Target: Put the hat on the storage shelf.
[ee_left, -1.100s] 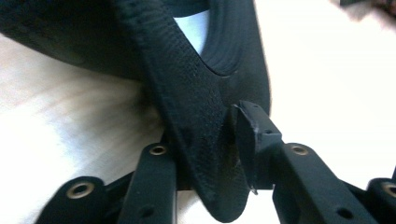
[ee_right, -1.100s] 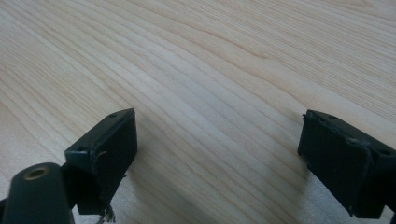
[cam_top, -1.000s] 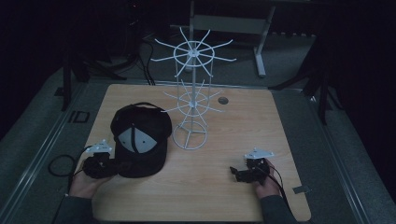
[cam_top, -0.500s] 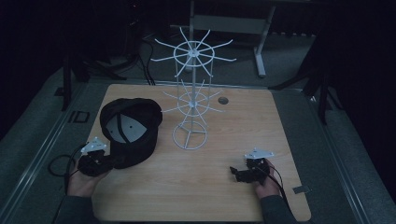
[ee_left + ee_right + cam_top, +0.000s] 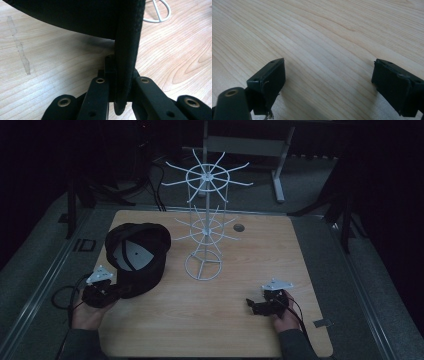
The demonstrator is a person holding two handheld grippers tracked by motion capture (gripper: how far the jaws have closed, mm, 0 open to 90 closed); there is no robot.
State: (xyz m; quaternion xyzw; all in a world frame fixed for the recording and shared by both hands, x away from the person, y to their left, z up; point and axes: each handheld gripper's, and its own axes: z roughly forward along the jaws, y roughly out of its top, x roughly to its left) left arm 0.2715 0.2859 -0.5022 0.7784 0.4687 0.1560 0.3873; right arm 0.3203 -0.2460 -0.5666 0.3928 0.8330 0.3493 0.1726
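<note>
Holding now: your left gripper [image 5: 107, 292] has its jaws closed on the brim of the black cap [image 5: 137, 255], which is tilted up near the table's left edge, underside toward the camera.
Right side: your right gripper [image 5: 257, 307] rests low over the wooden table [image 5: 260, 250], jaws spread wide and empty.
Slip risk: you pinch only the brim's thin edge [image 5: 125, 62]; a quick swing could likely let the crown's weight twist the cap out.
Snag risk: the white wire rack [image 5: 205, 227] stands just right of the cap, and its spokes could catch the fabric or tip the rack if you push sideways.
Edge: your left hand sits at the table's near-left corner.
Open room: bare wood lies between the rack's base and your right gripper.
</note>
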